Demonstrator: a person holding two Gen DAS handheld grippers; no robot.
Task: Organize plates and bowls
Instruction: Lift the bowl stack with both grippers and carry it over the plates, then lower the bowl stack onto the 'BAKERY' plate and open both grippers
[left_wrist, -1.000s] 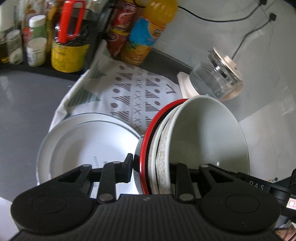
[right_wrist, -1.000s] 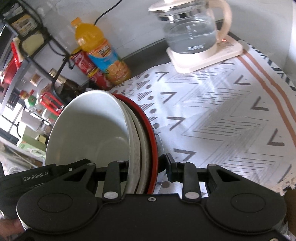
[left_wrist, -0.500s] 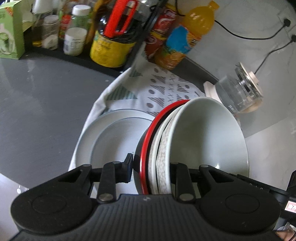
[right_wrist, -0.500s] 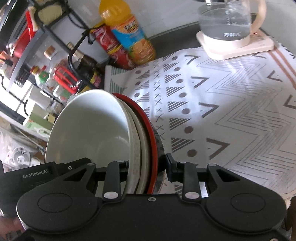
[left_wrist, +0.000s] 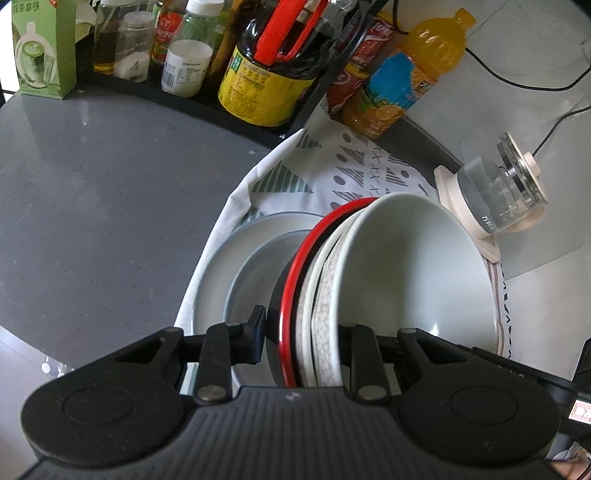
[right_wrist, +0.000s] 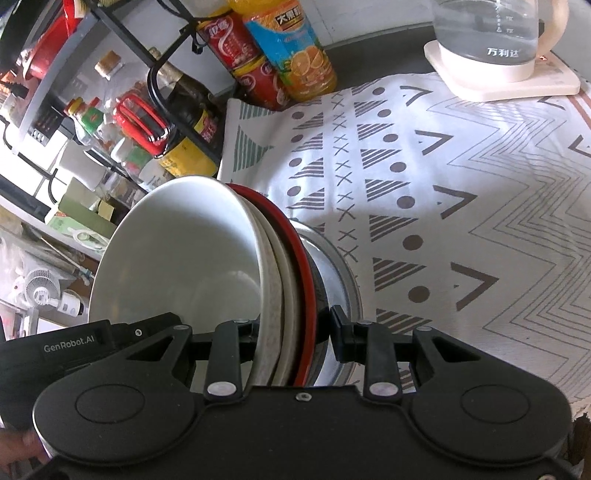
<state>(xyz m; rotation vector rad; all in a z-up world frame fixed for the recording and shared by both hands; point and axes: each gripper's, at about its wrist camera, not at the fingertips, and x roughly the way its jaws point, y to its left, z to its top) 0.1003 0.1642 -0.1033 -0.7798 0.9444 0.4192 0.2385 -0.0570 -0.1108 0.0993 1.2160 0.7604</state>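
Above the plates (left_wrist: 218, 280) on the patterned cloth (right_wrist: 461, 192), the nested bowls (left_wrist: 406, 273) hang tilted, the left gripper (left_wrist: 301, 338) and right gripper (right_wrist: 291, 332) each pinching opposite rims, likely to share the load and lower the stack evenly onto the plates

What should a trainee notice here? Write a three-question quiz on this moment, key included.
1. True or false: each tool grips the rim of the nested bowl stack.
2. Which bowl is innermost? A red-rimmed bowl B white bowl C crackle-patterned bowl
3. Fill in: below the stack, on the patterned cloth, lie stacked grey ____.

Key: 1 true: the left tool and right tool are both clamped on it. 2 B. 3 plates.
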